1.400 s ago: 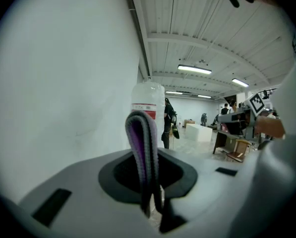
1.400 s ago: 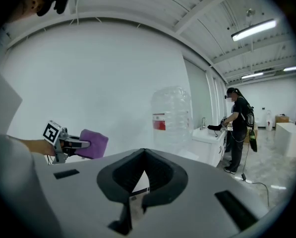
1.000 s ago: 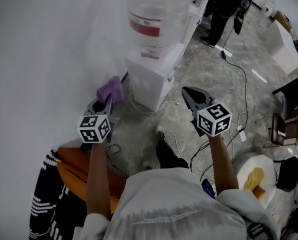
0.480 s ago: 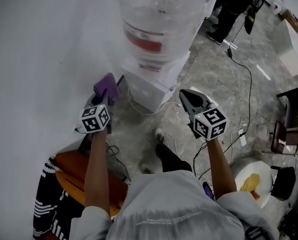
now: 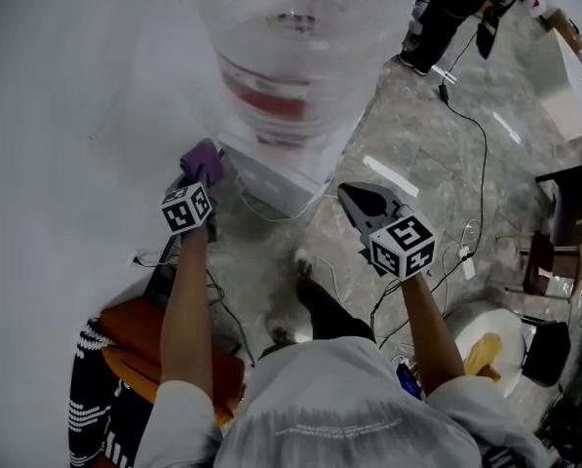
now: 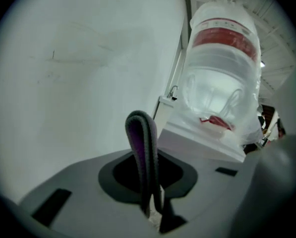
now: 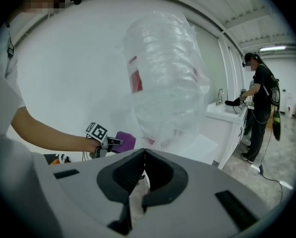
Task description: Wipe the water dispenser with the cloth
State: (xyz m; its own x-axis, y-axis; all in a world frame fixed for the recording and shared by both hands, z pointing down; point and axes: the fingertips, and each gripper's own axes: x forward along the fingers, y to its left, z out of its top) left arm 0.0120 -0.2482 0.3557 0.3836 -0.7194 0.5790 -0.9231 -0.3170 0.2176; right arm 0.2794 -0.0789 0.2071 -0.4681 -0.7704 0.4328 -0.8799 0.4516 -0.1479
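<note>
The water dispenser (image 5: 289, 172) is a white cabinet against the wall, topped by a big clear bottle (image 5: 291, 57) with a red label. My left gripper (image 5: 195, 183) is shut on a folded purple cloth (image 5: 203, 162), held close beside the dispenser's left side. In the left gripper view the cloth (image 6: 142, 152) stands up between the jaws, with the dispenser (image 6: 202, 145) just ahead to the right. My right gripper (image 5: 357, 199) hangs shut and empty in front of the dispenser, over the floor. In the right gripper view the bottle (image 7: 162, 78) and the cloth (image 7: 124, 141) show.
A white wall (image 5: 66, 115) runs along the left. Cables (image 5: 456, 252) trail over the grey floor. An orange seat (image 5: 139, 344) is behind my left arm. A person (image 7: 259, 108) stands at a sink counter (image 7: 227, 114) beyond the dispenser. A white round stool (image 5: 495, 330) sits at lower right.
I have stepped closer, so the bottle looms larger. The left gripper has carried the cloth up toward the dispenser's left side. The right gripper has drifted slightly left.
</note>
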